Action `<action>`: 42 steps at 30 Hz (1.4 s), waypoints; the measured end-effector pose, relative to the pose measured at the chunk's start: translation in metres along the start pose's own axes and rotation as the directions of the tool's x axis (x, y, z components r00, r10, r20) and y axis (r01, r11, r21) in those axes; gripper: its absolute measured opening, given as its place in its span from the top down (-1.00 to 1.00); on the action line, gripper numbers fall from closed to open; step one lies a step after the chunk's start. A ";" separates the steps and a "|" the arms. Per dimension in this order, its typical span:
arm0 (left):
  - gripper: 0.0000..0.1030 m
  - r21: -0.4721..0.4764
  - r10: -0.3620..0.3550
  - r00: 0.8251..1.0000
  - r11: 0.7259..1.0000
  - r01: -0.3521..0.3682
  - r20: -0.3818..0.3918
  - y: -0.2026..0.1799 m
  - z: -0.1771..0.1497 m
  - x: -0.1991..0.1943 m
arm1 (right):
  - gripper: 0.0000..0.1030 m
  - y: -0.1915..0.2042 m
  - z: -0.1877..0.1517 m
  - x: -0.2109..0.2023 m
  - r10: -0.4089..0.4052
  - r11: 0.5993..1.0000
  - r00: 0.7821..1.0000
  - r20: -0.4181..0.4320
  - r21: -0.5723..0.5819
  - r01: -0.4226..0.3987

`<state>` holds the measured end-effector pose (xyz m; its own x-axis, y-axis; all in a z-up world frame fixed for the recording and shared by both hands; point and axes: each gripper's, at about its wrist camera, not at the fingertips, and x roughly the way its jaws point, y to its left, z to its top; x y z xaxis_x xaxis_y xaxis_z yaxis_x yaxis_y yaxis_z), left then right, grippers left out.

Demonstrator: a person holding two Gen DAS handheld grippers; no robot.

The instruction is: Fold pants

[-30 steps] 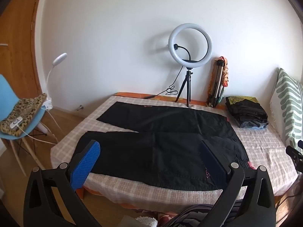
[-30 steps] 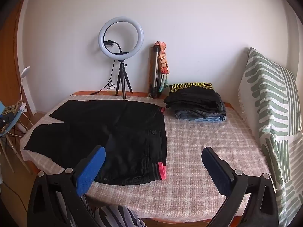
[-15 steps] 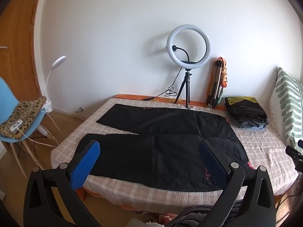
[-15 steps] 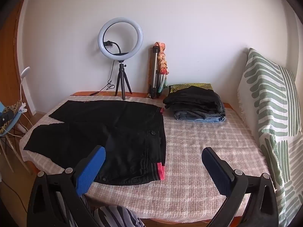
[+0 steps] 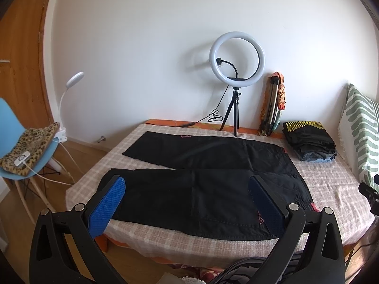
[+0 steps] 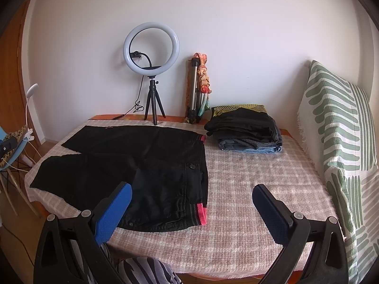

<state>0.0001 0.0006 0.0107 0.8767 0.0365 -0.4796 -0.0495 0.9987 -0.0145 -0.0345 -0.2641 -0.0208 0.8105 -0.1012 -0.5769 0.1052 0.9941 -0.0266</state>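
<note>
Lying flat and unfolded, the black cotton pants [image 5: 203, 179] are spreading both legs across the checked pink bed [image 6: 248, 177]. The left gripper [image 5: 187, 203] and right gripper [image 6: 191, 208] are hovering above the near edge, both gaping wide, holding nothing.

Low bed [image 5: 327, 179] [image 6: 248, 172] covered in a pink-and-white checked woven blanket, with an orange edge showing at 12 o'clock along the wall. Spread flat across the blanket from 9 o'clock to centre: black pants [image 5: 201, 177] [image 6: 132, 163] with a red-trimmed waistband, 2 legs splayed apart toward 9 o'clock. At 1 o'clock, just beside the waistband: stack of folded dark clothes [image 5: 309, 143] [image 6: 246, 130], yellow-patterned piece on top, blue denim underneath. At 12 o'clock: white ring light on a black tripod [image 5: 235, 108] [image 6: 154, 104], feet on the orange edge. At 3 o'clock: green-and-white striped cushion [image 5: 360, 127] [image 6: 341, 127] propped upright.
</note>
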 end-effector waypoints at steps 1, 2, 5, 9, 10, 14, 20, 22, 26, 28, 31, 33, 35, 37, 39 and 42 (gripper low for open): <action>-1.00 -0.001 -0.001 1.000 1.000 0.001 0.001 0.001 0.000 0.000 | -0.99 0.000 0.000 0.000 0.000 1.000 1.000 0.000 0.001 0.000; -1.00 -0.002 -0.001 1.000 1.000 0.001 0.002 0.001 0.001 -0.001 | -0.99 0.000 -0.001 0.000 0.000 1.000 1.000 0.001 0.001 0.000; -1.00 -0.003 -0.003 1.000 1.000 0.003 0.004 0.002 0.002 -0.001 | -1.00 0.000 -0.001 0.000 0.000 1.000 1.000 0.001 0.001 0.000; -1.00 -0.005 -0.003 1.000 1.000 0.003 0.003 0.002 0.002 -0.001 | -0.99 0.000 -0.001 0.000 0.001 1.000 1.000 0.000 -0.001 -0.001; -1.00 -0.005 -0.003 1.000 1.000 0.003 0.003 0.002 0.003 -0.001 | -0.99 0.000 -0.001 0.000 0.001 1.000 1.000 0.001 0.000 -0.001; -1.00 -0.004 -0.003 1.000 1.000 0.003 0.004 0.002 0.002 -0.001 | -0.99 0.000 -0.002 0.001 0.003 1.000 1.000 -0.002 -0.002 -0.003; -1.00 -0.004 -0.003 1.000 1.000 0.003 0.000 0.002 0.002 0.000 | -0.99 0.001 -0.003 0.001 0.002 1.000 1.000 -0.002 -0.002 -0.002; -1.00 -0.005 -0.003 1.000 1.000 0.003 -0.001 0.002 0.002 0.000 | -0.99 0.000 -0.002 0.001 0.003 1.000 1.000 -0.003 -0.002 -0.003; -1.00 -0.004 -0.001 1.000 1.000 0.001 -0.001 0.002 0.002 0.000 | -0.99 0.001 -0.005 0.001 0.002 1.000 1.000 -0.005 -0.004 -0.002; -1.00 -0.004 -0.001 1.000 1.000 0.001 0.000 0.002 0.002 0.000 | -0.99 0.001 -0.005 0.001 0.003 1.000 1.000 -0.005 -0.003 -0.003; -1.00 -0.002 0.002 1.000 1.000 -0.002 0.000 0.002 0.002 0.000 | -0.99 0.001 -0.006 0.002 0.003 1.000 1.000 -0.006 -0.002 -0.003; -1.00 -0.003 0.003 1.000 1.000 -0.003 -0.001 0.003 0.001 0.000 | -0.99 0.001 -0.006 0.002 0.004 1.000 1.000 -0.007 -0.002 -0.004; -1.00 -0.005 0.002 1.000 1.000 -0.002 0.000 0.003 0.001 0.000 | -0.99 0.001 -0.006 0.002 0.003 1.000 1.000 -0.006 -0.003 -0.003; -1.00 -0.004 0.003 1.000 1.000 -0.003 -0.001 0.003 0.001 0.000 | -0.99 0.000 -0.006 0.002 0.003 1.000 1.000 -0.008 -0.003 -0.003; -1.00 -0.005 0.001 1.000 1.000 -0.001 -0.002 0.003 0.001 0.001 | -0.99 0.000 -0.007 0.001 0.005 1.000 1.000 -0.007 -0.002 -0.005; -1.00 -0.007 0.000 1.000 1.000 0.000 -0.003 0.004 0.000 0.001 | -0.99 0.000 -0.007 0.002 0.002 1.000 1.000 -0.008 -0.004 -0.002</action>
<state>0.0011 0.0051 0.0099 0.8753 0.0364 -0.4821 -0.0528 0.9984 -0.0206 -0.0365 -0.2641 -0.0275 0.8063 -0.0988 -0.5832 0.1012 0.9945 -0.0285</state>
